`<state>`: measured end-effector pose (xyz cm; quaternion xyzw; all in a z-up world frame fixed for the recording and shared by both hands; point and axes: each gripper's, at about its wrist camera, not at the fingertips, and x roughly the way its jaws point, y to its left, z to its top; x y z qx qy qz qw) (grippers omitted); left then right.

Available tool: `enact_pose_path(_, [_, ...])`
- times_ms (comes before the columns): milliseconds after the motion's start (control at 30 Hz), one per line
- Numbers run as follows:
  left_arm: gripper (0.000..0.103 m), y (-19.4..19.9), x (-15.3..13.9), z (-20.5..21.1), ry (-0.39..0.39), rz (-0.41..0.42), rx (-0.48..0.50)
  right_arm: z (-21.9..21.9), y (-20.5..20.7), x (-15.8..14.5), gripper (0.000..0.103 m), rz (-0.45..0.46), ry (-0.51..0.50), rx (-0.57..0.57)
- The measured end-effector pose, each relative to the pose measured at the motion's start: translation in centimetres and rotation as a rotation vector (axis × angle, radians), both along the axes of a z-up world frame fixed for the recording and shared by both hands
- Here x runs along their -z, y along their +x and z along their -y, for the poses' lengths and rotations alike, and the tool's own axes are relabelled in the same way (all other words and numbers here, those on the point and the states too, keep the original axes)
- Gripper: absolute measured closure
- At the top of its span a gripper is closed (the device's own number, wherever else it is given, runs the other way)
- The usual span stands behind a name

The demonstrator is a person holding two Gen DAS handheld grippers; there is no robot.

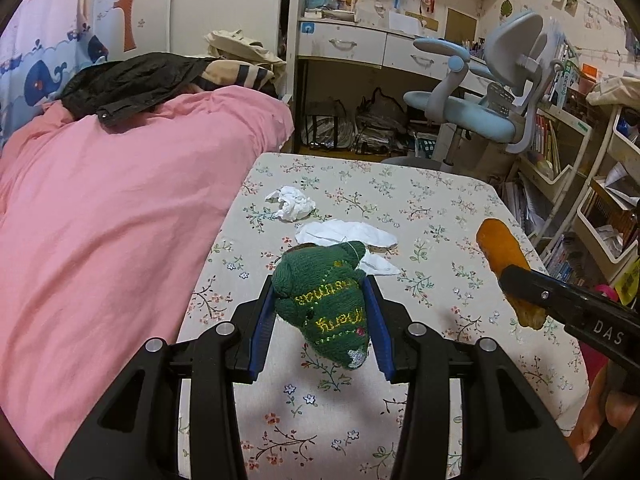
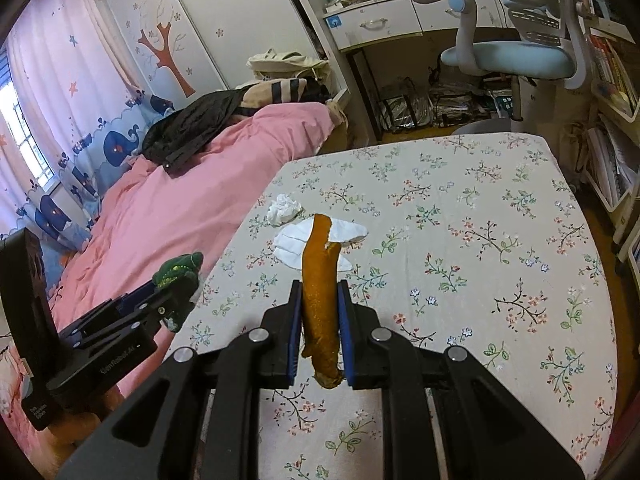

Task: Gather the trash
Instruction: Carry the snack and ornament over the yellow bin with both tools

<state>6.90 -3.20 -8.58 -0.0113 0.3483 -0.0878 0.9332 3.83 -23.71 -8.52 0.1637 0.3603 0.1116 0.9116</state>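
Through the left wrist camera I saw my left gripper (image 1: 324, 304) clenched on a green knitted pouch (image 1: 326, 308), held above the floral tablecloth (image 1: 420, 200); a crumpled tissue (image 1: 292, 202) and flat white paper scraps (image 1: 348, 234) lay on the cloth just beyond it; at the right edge the orange peel (image 1: 508, 268) hung in the other tongs. Through the right wrist camera my right gripper (image 2: 320, 312) grasped that peel (image 2: 318, 280) upright between its blue pads (image 2: 346, 320); the tissue (image 2: 284, 208) and scraps (image 2: 348, 230) sat behind it, the pink bedding (image 2: 180, 200) to the left.

Floral table (image 2: 480, 200), crumpled tissue (image 2: 283, 209), white scraps (image 2: 352, 230)
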Motion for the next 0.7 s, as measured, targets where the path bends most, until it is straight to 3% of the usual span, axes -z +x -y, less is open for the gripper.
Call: enact_pose_path(700, [0.062, -5.2, -1.5, -0.7, -0.020, 0.027, -0.012, -0.7, -5.3, -2.3, 0.085, 0.075, -0.014, -0.007])
